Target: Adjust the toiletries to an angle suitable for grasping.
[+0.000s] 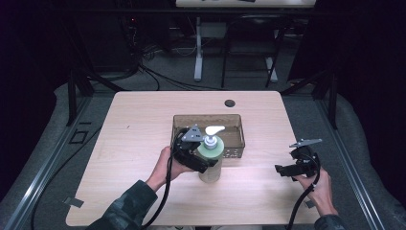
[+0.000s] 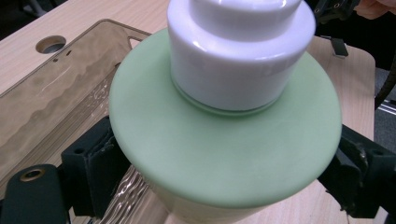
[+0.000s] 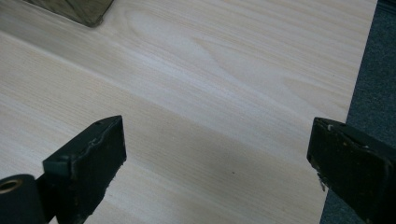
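On the pale wooden table (image 1: 134,143) in a dark room, your left gripper (image 1: 203,160) clasps the green pump bottle (image 1: 211,160); your right gripper (image 1: 282,170) gapes wide, empty.

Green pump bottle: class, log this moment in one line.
left gripper: jaws shut on green pump bottle | right gripper: open, idle | bottle: beside brown tray

A lab or recording studio is suggested. A pale wooden bench (image 1: 143,115) with a round cable hole (image 1: 230,103) is set on grey carpet and is enclosed by dark curtains on both sides, so that only the bench top is brightly lit. Black metal frame struts (image 1: 74,91) are seen at its corners, and rails are laid along the floor. Bundles of black cables (image 1: 143,67) are strewn behind it, near the white legs of a second desk (image 1: 197,52). Tape marks (image 1: 79,136) are stuck to the floor at the left.
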